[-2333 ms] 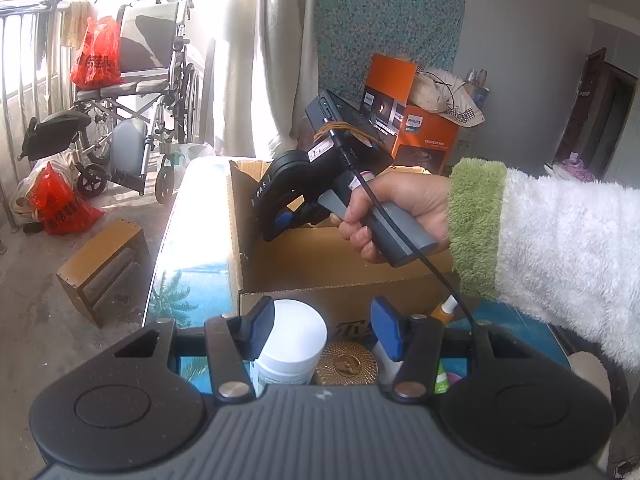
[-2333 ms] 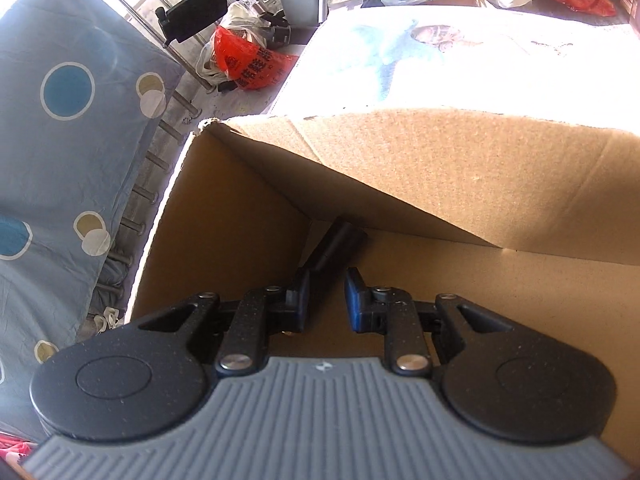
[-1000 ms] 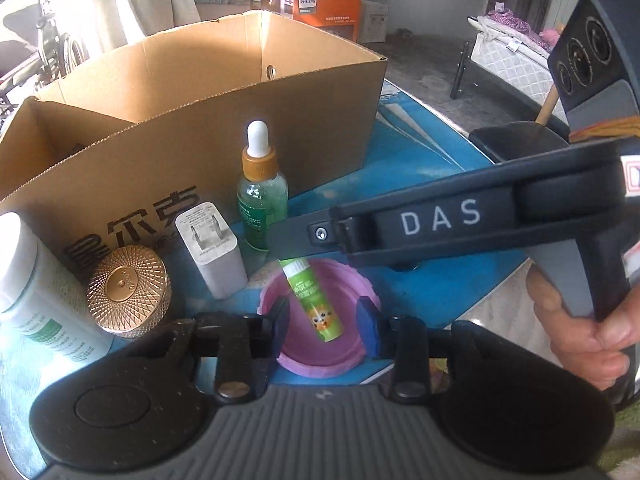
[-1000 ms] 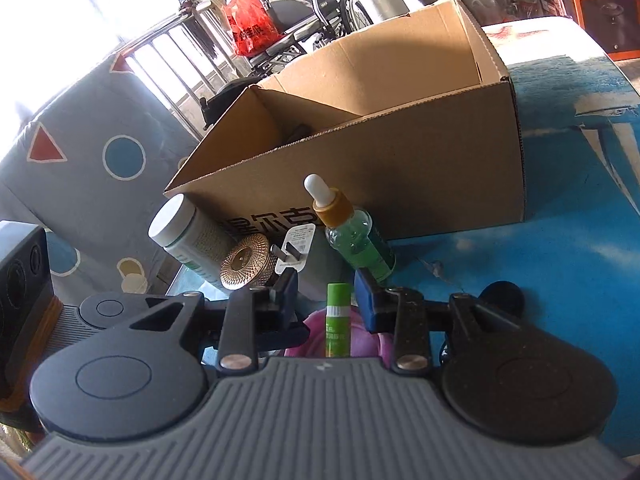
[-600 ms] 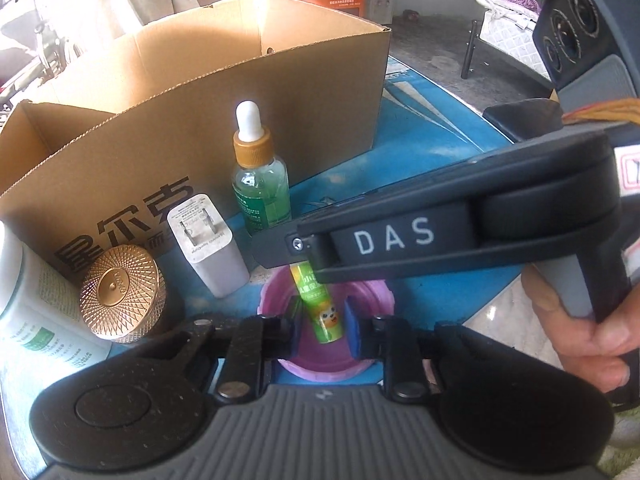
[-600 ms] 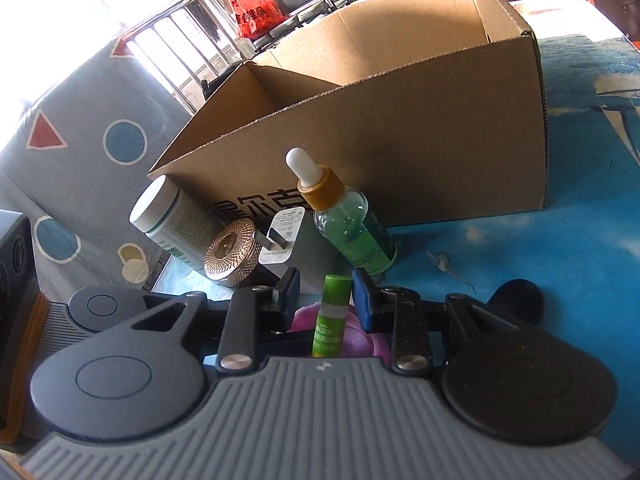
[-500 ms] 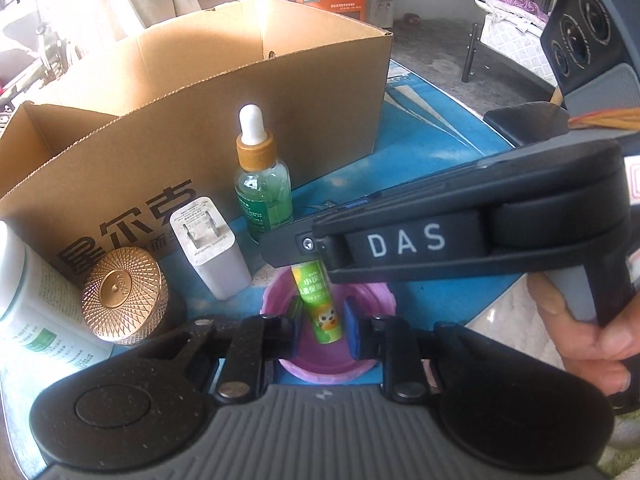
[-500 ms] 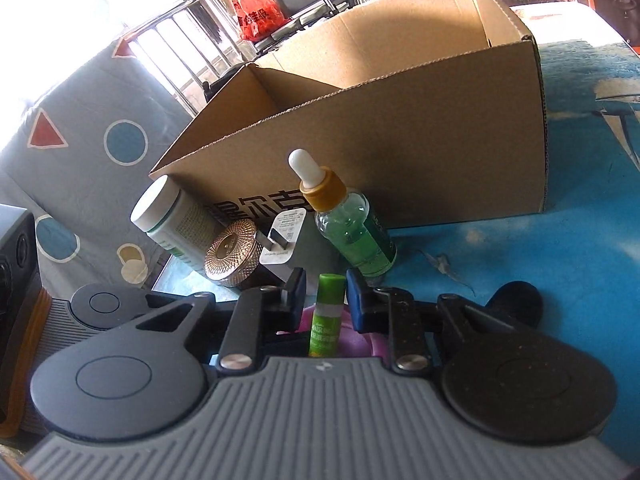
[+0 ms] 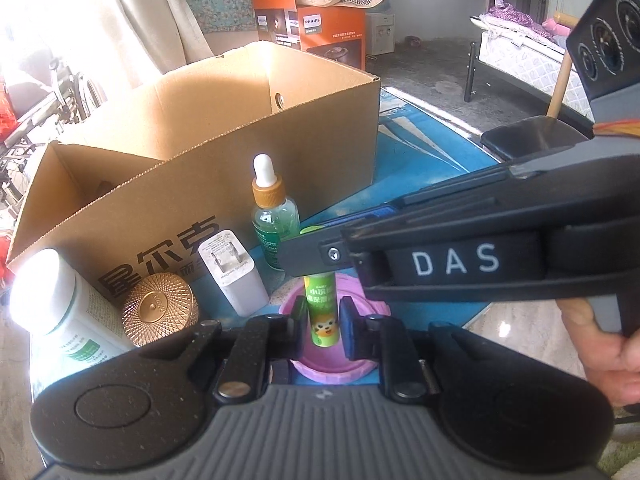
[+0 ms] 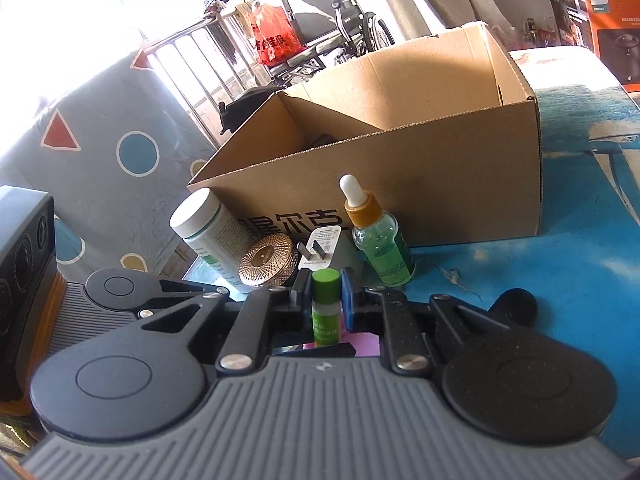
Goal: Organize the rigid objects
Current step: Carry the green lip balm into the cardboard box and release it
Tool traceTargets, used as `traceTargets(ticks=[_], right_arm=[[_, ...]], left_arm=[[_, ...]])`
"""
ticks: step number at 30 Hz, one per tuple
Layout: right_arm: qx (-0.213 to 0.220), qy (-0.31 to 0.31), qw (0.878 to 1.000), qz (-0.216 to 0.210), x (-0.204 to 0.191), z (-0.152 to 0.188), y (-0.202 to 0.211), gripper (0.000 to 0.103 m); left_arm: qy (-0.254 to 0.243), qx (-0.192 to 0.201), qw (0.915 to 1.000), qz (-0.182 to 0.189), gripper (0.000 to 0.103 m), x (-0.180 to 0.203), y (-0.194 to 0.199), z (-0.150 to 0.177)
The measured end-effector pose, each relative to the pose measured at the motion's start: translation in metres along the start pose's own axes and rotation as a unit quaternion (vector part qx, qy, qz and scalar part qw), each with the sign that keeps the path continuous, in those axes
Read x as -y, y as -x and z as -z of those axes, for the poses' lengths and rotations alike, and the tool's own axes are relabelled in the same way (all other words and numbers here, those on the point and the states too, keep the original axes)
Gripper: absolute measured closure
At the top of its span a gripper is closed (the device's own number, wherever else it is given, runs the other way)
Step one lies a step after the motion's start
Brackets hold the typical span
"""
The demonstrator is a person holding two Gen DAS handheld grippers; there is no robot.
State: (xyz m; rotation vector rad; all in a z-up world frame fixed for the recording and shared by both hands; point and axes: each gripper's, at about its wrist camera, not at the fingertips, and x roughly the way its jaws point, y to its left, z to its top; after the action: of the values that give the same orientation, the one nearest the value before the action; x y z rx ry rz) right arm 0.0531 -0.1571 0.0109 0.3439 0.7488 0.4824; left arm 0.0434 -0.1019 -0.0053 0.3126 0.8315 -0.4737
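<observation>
Both tools, left tool and right tool, clamp green tube; dropper bottle, charger, cardboard box just beyond.

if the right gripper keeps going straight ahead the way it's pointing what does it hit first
Right gripper is shut on the green tube. Straight ahead, the white charger looks first, the cardboard box behind; depth is unclear.

Cardboard box: matt corrugated paper. Dropper bottle: clear glossy glass. Gold lid: shiny textured metal. Charger: smooth white plastic.
</observation>
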Motion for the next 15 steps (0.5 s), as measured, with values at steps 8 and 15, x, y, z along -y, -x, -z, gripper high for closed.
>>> traceTargets(ticks=[8, 15], right_arm=[[0.044, 0.056, 0.997, -0.009, -0.042, -0.027, 0.032, 0.089], [0.054, 0.097, 0.993, -0.043, -0.070, -0.094, 0.025, 0.089]], left_arm=[[0.002, 0.069, 0.9974, -0.022, 0.085, -0.010, 0.048, -0.011], [0.046, 0.100, 0.9935, -0.030, 0.084, -0.056, 0.073, -0.052]])
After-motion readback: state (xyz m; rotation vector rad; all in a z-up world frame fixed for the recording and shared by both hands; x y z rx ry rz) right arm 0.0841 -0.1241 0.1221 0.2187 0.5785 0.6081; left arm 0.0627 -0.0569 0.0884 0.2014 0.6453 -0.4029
